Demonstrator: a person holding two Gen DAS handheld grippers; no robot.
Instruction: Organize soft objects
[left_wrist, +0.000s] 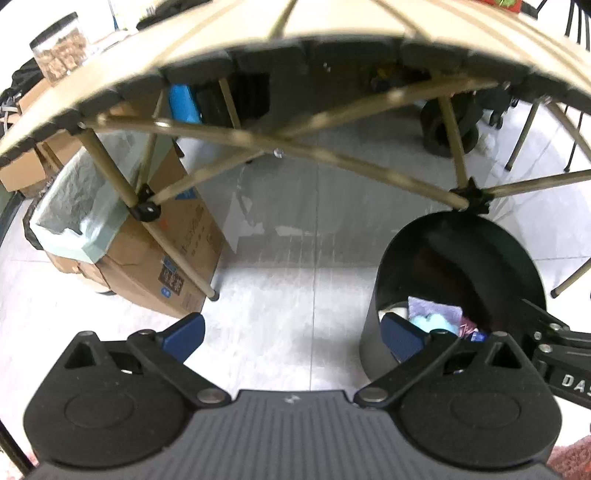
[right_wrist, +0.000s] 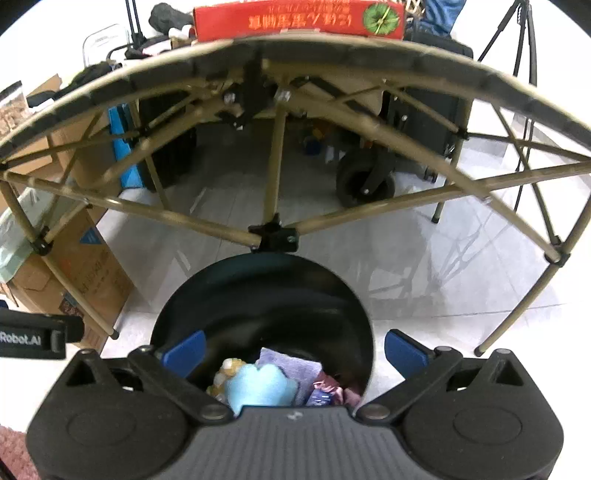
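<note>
The right tongs (right_wrist: 293, 350) are held wide apart and empty above the black bin (right_wrist: 347, 295), where the soft toys (right_wrist: 258, 386) lie; a drop seems finished. The left tongs (left_wrist: 293, 332), also apart, hold nothing. Another soft item must be fetched next.

Cluttered storeroom: cardboard boxes (left_wrist: 155, 254), folding table (right_wrist: 295, 62), tripod (right_wrist: 524, 40).

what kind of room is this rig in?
Probably an indoor workroom or makeshift lab, not a tidy home: glossy pale tiled floor, tan folding camp table piled with gear, bag-lined cardboard boxes, black tripod. A round black bin of soft items sits by the table.
</note>
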